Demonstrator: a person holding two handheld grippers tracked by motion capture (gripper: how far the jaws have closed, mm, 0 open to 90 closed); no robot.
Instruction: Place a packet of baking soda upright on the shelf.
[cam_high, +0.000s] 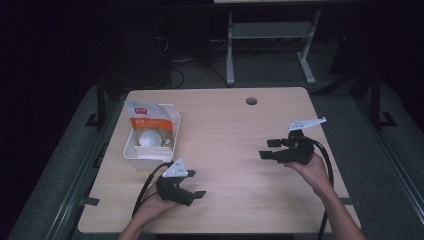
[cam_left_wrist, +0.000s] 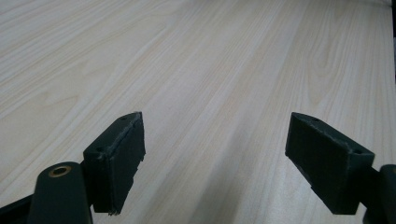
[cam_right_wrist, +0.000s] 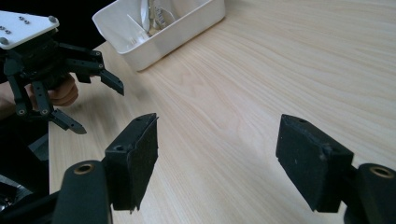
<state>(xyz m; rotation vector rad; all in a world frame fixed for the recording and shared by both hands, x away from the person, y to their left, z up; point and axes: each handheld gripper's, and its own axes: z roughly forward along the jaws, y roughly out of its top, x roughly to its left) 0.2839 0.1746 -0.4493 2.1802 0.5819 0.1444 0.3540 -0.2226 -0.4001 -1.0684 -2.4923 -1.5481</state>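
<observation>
My left gripper (cam_high: 196, 184) hovers over the near left of the wooden table (cam_high: 230, 130), held in a hand, jaws wide apart with nothing between them. Its own view has the open left gripper (cam_left_wrist: 215, 158) above bare wood. My right gripper (cam_high: 268, 149) is at the right side of the table, pointing left, open and empty. The right gripper view has the open right gripper (cam_right_wrist: 217, 161) and, farther off, the left gripper (cam_right_wrist: 95, 105). A white bin (cam_high: 131, 150) at the left holds an orange-and-white bag (cam_high: 148, 120) and a white rounded object (cam_high: 148, 139).
The white bin (cam_right_wrist: 187, 32) lies beyond the left gripper in the right gripper view. A round cable hole (cam_high: 251, 101) sits near the table's far edge. A white desk frame (cam_high: 270, 35) stands on the floor behind the table. Cables trail off the near edge.
</observation>
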